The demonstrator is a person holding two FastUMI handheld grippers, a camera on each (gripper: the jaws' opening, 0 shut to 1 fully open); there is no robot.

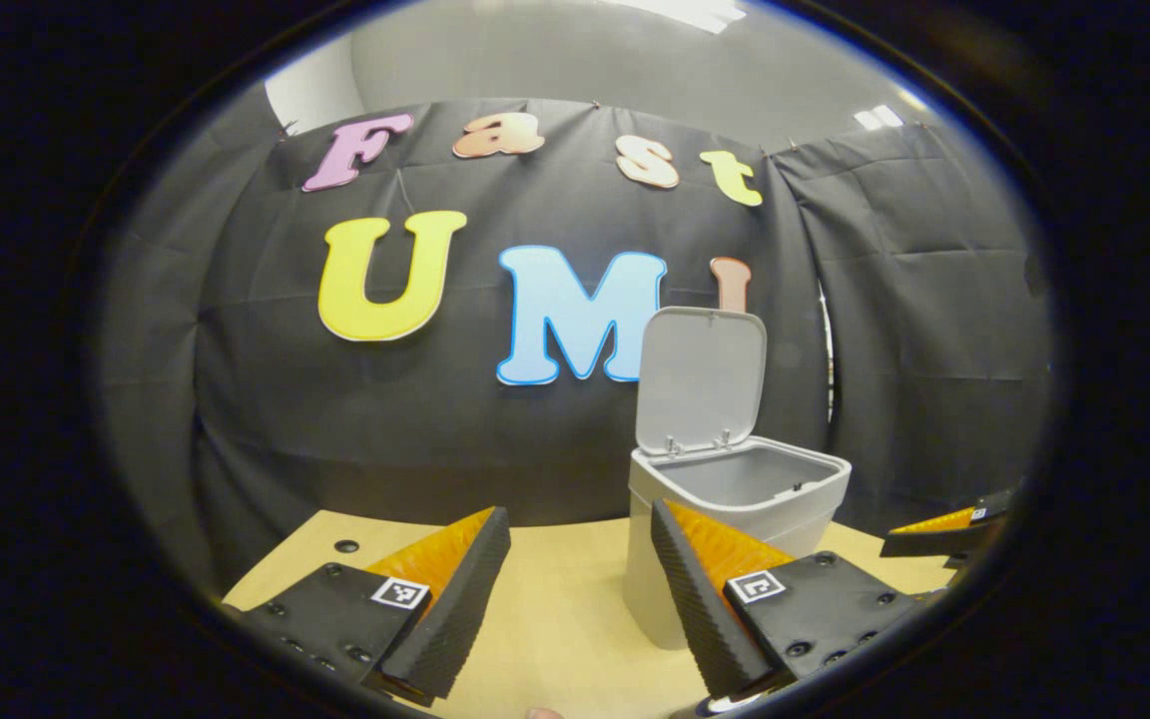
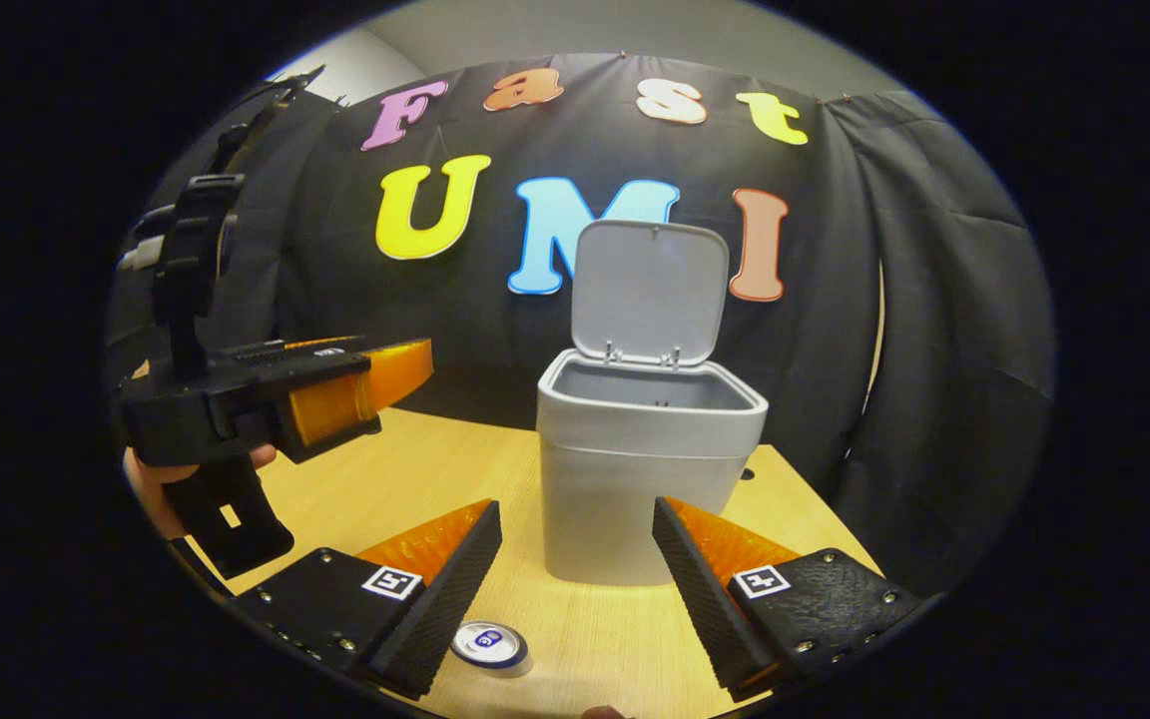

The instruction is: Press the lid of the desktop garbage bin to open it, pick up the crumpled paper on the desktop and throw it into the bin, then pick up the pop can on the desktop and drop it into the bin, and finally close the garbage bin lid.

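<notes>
Desktop garbage bin (image 2: 640,469): grey, centre of the right gripper view, standing on the wooden desktop (image 2: 415,479); lid (image 2: 647,292) raised upright at the back, interior visible. In the left gripper view the same bin (image 1: 735,489) stands right of centre, lid (image 1: 700,379) likewise up. Pop can (image 2: 488,644): upright on the desktop, lower centre of the right gripper view, top face showing, just beside the left-hand finger. Right gripper (image 2: 575,569): fingers spread wide, nothing between them, low before the bin. Left gripper (image 1: 580,579): fingers spread, nothing held; seen also at mid left of the right gripper view (image 2: 375,384), raised above the desktop, gripped by a hand (image 2: 161,484).
</notes>
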